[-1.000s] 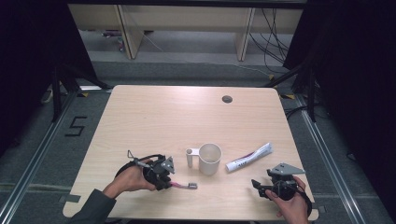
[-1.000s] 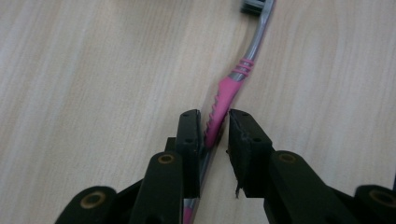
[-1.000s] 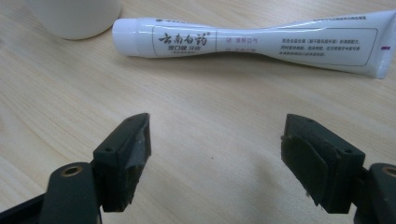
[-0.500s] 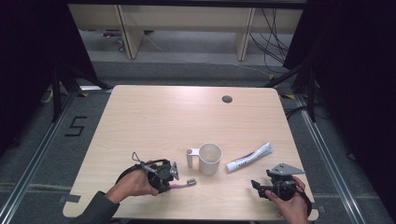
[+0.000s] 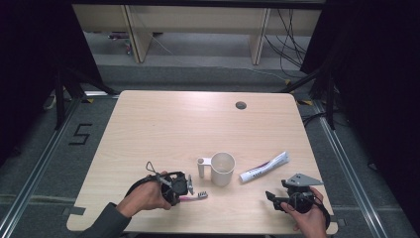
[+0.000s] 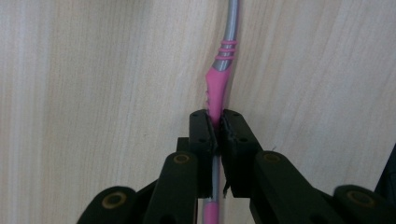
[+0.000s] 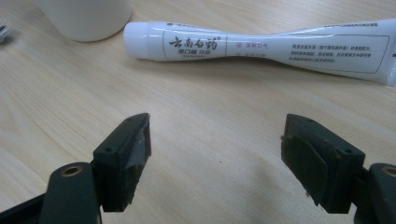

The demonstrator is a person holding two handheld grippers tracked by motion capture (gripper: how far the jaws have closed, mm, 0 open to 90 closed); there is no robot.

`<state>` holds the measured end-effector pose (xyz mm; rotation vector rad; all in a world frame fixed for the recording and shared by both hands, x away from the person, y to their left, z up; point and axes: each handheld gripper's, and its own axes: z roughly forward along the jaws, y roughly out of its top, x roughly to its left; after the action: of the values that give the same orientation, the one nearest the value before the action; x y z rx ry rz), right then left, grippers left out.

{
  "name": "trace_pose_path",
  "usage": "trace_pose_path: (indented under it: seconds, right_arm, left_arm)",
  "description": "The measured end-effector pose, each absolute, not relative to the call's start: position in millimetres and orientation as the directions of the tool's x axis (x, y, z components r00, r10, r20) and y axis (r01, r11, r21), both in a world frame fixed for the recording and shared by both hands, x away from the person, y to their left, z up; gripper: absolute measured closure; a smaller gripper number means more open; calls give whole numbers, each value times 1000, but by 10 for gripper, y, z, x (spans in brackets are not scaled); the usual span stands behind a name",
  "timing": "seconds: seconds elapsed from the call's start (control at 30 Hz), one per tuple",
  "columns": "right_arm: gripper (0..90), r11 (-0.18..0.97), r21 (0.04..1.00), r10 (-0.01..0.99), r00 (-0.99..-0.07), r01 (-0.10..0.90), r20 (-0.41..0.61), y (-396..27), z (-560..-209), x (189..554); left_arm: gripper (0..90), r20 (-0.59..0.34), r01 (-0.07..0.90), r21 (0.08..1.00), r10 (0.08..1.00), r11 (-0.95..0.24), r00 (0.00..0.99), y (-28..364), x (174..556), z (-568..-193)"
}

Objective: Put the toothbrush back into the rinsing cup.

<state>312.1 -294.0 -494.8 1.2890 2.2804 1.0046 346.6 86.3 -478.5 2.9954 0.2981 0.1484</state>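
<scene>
The left gripper [image 5: 184, 191] fingers have just been closing and now clench the pink toothbrush [image 6: 216, 91] at the table's [image 5: 168, 129] near edge — the pickup step. Next, lift it toward the cup [image 5: 222, 168]. The right gripper [image 7: 215, 158] rests released near the toothpaste [image 7: 261, 45].

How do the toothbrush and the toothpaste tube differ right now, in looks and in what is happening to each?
The toothbrush is thin, pink and grey; the toothpaste tube is broad, white and printed with text. The left claw, whose jaws have just been closing, pinches the toothbrush at its pink grip, while the toothpaste tube lies untouched ahead of the open right claw. The toothbrush sits left of the cup, the toothpaste tube right of it. Both are long, slim things over the same wooden table.
</scene>
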Motion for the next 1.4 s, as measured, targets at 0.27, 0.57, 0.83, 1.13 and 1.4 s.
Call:
trace_pose_path:
  seconds: [0.27, 0.57, 0.83, 1.13, 1.4]
  right_arm:
    - [253, 329, 716, 850, -523, 615, 58, -2956, -4944, 3117]
    - [253, 357, 727, 838, -544, 586, 27, -2981, -4949, 3142]
    - [253, 316, 721, 856, -513, 617, 64, -2965, -4947, 3123]
    - [254, 327, 719, 850, -523, 614, 60, -2980, -4947, 3133]
    - [255, 338, 720, 837, -544, 606, 65, -2999, -4962, 3152]
  left_arm:
    - [828, 107, 175, 178, 196, -968, 975, 910, 3451, -4764]
    - [829, 90, 224, 308, 263, -924, 961, 1122, 3426, -4650]
    - [829, 59, 270, 490, 341, -829, 938, 1356, 3399, -4464]
    - [830, 38, 295, 652, 418, -698, 908, 1547, 3428, -4316]
    - [829, 25, 307, 770, 507, -559, 862, 1625, 3486, -4223]
